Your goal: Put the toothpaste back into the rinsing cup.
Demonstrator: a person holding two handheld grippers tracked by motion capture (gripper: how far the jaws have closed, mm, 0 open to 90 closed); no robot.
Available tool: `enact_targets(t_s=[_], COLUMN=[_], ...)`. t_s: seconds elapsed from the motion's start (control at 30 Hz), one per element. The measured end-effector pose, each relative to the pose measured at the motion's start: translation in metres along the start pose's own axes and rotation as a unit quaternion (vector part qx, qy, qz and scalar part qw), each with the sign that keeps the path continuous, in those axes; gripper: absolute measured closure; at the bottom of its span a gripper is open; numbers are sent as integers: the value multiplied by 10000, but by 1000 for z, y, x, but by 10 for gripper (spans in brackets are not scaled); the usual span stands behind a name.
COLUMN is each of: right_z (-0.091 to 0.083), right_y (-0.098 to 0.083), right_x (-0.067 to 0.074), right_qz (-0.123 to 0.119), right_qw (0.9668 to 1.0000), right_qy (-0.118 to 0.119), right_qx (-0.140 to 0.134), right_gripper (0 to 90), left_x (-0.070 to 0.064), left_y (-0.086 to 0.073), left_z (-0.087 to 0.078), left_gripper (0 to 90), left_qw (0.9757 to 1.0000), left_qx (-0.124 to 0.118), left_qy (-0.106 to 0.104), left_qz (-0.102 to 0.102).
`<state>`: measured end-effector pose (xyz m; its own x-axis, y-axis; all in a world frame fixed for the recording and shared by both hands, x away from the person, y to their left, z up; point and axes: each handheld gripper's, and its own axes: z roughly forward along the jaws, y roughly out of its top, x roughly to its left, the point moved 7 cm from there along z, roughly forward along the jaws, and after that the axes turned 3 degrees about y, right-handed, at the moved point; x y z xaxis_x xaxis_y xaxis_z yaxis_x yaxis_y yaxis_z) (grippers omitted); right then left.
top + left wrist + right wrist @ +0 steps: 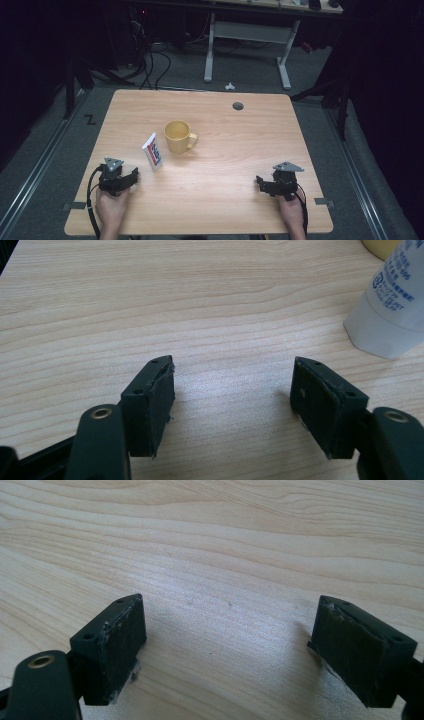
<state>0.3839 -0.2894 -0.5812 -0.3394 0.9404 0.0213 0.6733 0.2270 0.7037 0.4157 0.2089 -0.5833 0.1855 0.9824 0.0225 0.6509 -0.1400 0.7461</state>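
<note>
A wooden table (240,150) is seen from above. 2 grippers rest near its front edge, well apart: the left gripper (131,178) and the right gripper (261,182), each held with jaws spread and nothing between them. A yellow mug (179,136) stands mid-table, with a white tube (152,150) just beside it — upright, so likely to be toppled if nudged by the left gripper.

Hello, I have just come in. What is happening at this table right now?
A person sits at a wooden table with a gripper in each hand. The left gripper and the right gripper both rest near the front edge, jaws open, holding nothing. A yellow mug stands in the middle, and a white tube with blue and red print is just to its left. Neither is being touched.
</note>
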Motion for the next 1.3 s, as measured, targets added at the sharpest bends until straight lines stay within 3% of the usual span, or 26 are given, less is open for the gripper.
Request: enact_targets(t_s=[0.73, 1.1, 1.3], right_z=[0, 0, 0], right_y=[0, 0, 0], right_x=[0, 0, 0], right_qz=[9, 3, 3], right_qw=[10000, 10000, 10000], right_qy=[-8, -6, -7], right_qx=[4, 2, 3], right_gripper=[143, 142, 142], left_x=[-1, -3, -4], left_y=[0, 1, 2], left_z=[0, 2, 1], left_gripper=[307, 250, 266], left_qw=[10000, 9999, 9997], left_qx=[27, 52, 165], left_qy=[6, -82, -143], left_qz=[-22, 54, 120])
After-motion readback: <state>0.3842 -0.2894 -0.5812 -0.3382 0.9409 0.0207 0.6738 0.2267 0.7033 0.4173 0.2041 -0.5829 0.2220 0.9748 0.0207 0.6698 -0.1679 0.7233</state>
